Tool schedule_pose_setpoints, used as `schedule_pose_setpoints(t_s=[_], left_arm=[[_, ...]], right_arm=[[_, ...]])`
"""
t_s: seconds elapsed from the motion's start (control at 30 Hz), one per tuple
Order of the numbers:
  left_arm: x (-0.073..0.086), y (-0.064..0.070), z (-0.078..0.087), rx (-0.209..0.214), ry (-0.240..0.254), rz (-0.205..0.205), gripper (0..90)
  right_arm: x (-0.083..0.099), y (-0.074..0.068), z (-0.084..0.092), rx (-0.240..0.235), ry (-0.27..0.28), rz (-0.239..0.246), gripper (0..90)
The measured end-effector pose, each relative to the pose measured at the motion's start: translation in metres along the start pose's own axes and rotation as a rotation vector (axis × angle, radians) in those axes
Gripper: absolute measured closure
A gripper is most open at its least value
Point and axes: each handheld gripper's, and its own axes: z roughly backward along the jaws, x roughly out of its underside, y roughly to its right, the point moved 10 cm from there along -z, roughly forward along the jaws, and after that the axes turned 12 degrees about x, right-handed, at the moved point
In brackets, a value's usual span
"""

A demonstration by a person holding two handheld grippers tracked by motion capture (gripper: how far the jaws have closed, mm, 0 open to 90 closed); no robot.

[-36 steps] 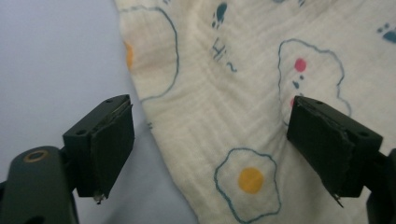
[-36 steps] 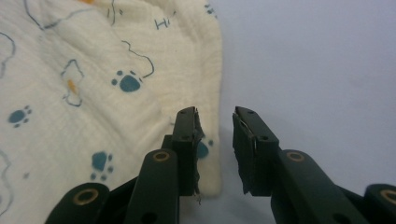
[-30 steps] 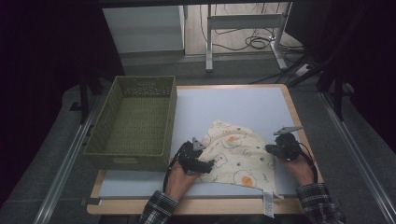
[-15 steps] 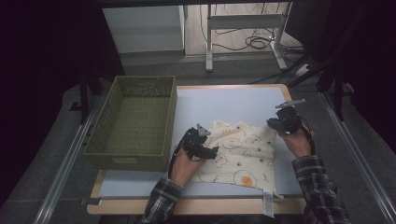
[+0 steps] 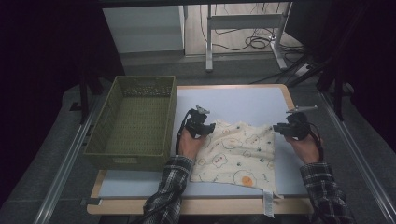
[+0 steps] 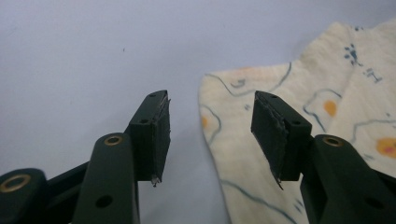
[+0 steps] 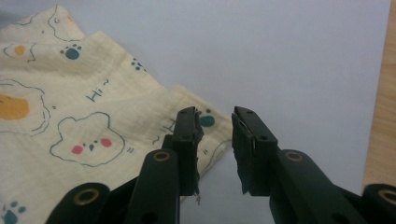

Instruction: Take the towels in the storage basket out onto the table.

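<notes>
Now laying cloth (image 5: 238,151) flat: left gripper (image 6: 210,135) jaws closing, half apart over corner, gripping nothing; right gripper (image 7: 215,142) opening, narrow gap, empty. Pinch corners, pull taut.

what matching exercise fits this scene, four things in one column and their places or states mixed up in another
1. green woven basket
2. cream printed cloth
3. left gripper
4. right gripper

A. jaws apart at the cloth's far right corner
B. spread on the pale blue mat
C. at the table's left side
D. jaws apart over the cloth's far left corner

Pairs: 1-C, 2-B, 3-D, 4-A
</notes>
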Motion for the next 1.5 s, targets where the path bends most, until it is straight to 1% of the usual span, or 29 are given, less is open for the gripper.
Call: schedule_pose_setpoints(t_s=[0.03,0.1,0.2,0.3,0.4,0.47,0.5,0.53,0.57,0.6,0.63,0.67,0.7,0.77,0.8,0.83,0.9,0.97,1.0,1.03,1.1,1.13,1.17,1.2,1.27,1.37,1.43,1.5], left_arm=[[0.0,-0.002,-0.002,0.001,-0.002,0.006,51.0],[-0.002,-0.007,-0.008,0.016,-0.011,0.009,53.0],[-0.003,-0.013,-0.015,0.005,-0.016,-0.002,54.6],[-0.004,-0.013,-0.023,0.014,-0.028,-0.004,53.6],[-0.003,-0.013,-0.031,0.005,-0.055,-0.024,52.2],[-0.004,-0.012,-0.034,0.006,-0.044,-0.03,52.8],[-0.004,-0.011,-0.035,0.011,-0.041,-0.031,54.6],[-0.005,-0.01,-0.035,0.015,-0.041,-0.037,58.0],[-0.004,-0.007,-0.035,0.025,-0.042,-0.043,63.9],[-0.004,-0.004,-0.036,0.036,-0.046,-0.052,70.4],[-0.004,-0.002,-0.036,0.041,-0.046,-0.056,77.6],[-0.004,0.001,-0.037,0.051,-0.051,-0.057,82.9],[-0.004,0.001,-0.037,0.047,-0.057,-0.059,86.7],[-0.006,0.0,-0.035,0.041,-0.053,-0.064,88.4],[-0.009,-0.003,-0.032,0.028,-0.025,-0.062,88.6],[-0.011,-0.005,-0.03,0.025,-0.012,-0.055,88.8],[-0.017,-0.012,-0.024,0.012,0.011,-0.046,88.8],[-0.022,-0.018,-0.018,-0.009,0.021,-0.052,88.8],[-0.026,-0.021,-0.014,-0.025,0.028,-0.057,88.8],[-0.03,-0.024,-0.01,-0.042,0.038,-0.061,88.7],[-0.038,-0.029,-0.003,-0.064,0.069,-0.059,88.6],[-0.04,-0.03,0.001,-0.066,0.079,-0.054,88.5],[-0.041,-0.03,0.003,-0.064,0.085,-0.048,88.3],[-0.041,-0.03,0.006,-0.073,0.088,-0.053,88.1],[-0.039,-0.028,0.008,-0.078,0.087,-0.056,87.8],[-0.033,-0.025,0.011,-0.078,0.093,-0.039,87.5],[-0.029,-0.021,0.013,-0.082,0.091,-0.045,87.4],[-0.023,-0.014,0.016,-0.085,0.079,-0.068,87.2]], right_arm=[[0.001,0.001,-0.001,-0.002,0.001,-0.007,71.3],[0.004,0.003,-0.003,-0.005,-0.002,-0.024,71.4],[0.005,0.005,-0.007,-0.001,-0.003,-0.034,71.5],[0.006,0.006,-0.013,0.001,-0.003,-0.038,71.3],[0.009,0.003,-0.021,0.003,-0.007,-0.042,66.8],[0.01,0.001,-0.025,0.004,-0.014,-0.036,65.3],[0.011,-0.001,-0.029,0.006,-0.021,-0.029,64.1],[0.013,-0.003,-0.033,0.008,-0.025,-0.025,64.2],[0.014,-0.005,-0.036,0.008,-0.036,-0.02,64.9],[0.014,-0.006,-0.037,0.024,-0.028,-0.018,69.6],[0.014,-0.006,-0.037,0.034,-0.028,-0.017,77.2],[0.014,-0.008,-0.037,0.019,-0.03,-0.022,83.8],[0.014,-0.01,-0.037,0.007,-0.032,-0.026,87.1],[0.013,-0.01,-0.037,0.016,-0.038,-0.016,88.6],[0.012,-0.01,-0.037,0.02,-0.04,-0.01,88.7],[0.009,-0.008,-0.037,0.033,-0.026,-0.011,88.9],[0.006,-0.004,-0.036,0.038,-0.019,-0.02,89.0],[-0.001,0.0,-0.037,0.047,0.002,-0.032,89.0],[-0.003,0.001,-0.036,0.048,0.004,-0.035,89.0],[-0.008,0.003,-0.037,0.057,0.019,-0.039,89.1],[-0.016,0.007,-0.036,0.072,0.042,-0.047,89.0],[-0.021,0.009,-0.034,0.075,0.056,-0.055,89.1],[-0.024,0.009,-0.033,0.067,0.064,-0.065,89.0],[-0.027,0.009,-0.031,0.057,0.069,-0.071,89.0],[-0.029,0.007,-0.027,0.052,0.071,-0.054,89.0],[-0.026,0.005,-0.021,0.039,0.075,-0.046,89.0],[-0.022,0.003,-0.013,0.025,0.082,-0.044,88.9],[-0.018,0.0,-0.005,0.013,0.087,-0.036,88.8]])
